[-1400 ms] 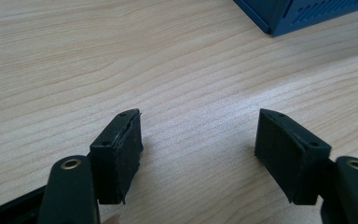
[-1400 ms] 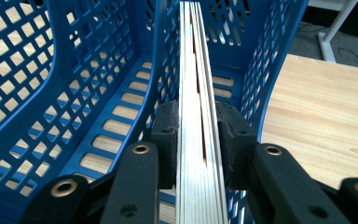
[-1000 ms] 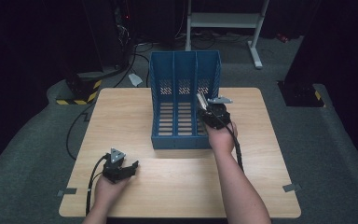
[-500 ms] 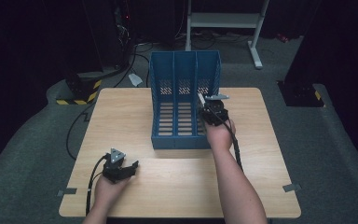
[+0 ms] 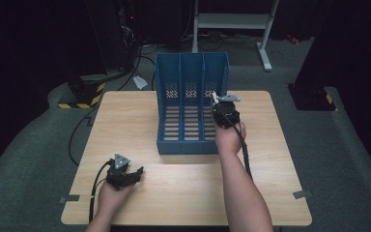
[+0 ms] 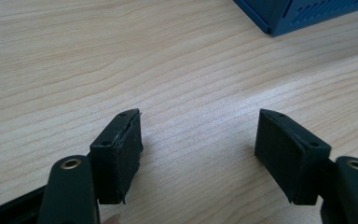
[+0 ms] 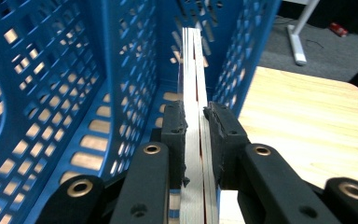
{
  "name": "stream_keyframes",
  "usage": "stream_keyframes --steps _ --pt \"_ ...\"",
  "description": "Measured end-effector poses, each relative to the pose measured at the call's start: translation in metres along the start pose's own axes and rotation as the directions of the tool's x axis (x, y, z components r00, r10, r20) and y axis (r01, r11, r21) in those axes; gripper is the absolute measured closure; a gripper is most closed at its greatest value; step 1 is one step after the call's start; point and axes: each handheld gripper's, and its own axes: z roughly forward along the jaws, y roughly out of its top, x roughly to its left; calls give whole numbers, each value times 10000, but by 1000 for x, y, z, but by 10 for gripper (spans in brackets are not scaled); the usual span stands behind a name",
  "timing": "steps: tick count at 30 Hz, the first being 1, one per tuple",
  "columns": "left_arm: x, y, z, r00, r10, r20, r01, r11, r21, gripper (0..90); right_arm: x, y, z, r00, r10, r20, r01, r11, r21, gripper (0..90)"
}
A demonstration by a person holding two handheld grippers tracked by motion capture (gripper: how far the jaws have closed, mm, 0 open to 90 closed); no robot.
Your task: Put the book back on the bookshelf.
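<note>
Right gripper clamped on a thin book at the blue file rack.

Mid-frame in the high view, the book stands edge-on inside the rack's right-hand compartment. Lower left, the left gripper rests on the wooden table, jaws wide apart, holding nothing.

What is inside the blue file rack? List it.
In the blue file rack, the right compartment holds a thin upright book, clamped edge-on by the right gripper. The other compartments look empty. The book's cover faces are hidden.
</note>
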Motion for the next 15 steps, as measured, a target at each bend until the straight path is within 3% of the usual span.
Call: stream_keyframes --steps 15 --pt "0 0 0 10000 -32 30 32 10000 -2 317 5 8 15 9877 826 1326 -841 9964 55 772"
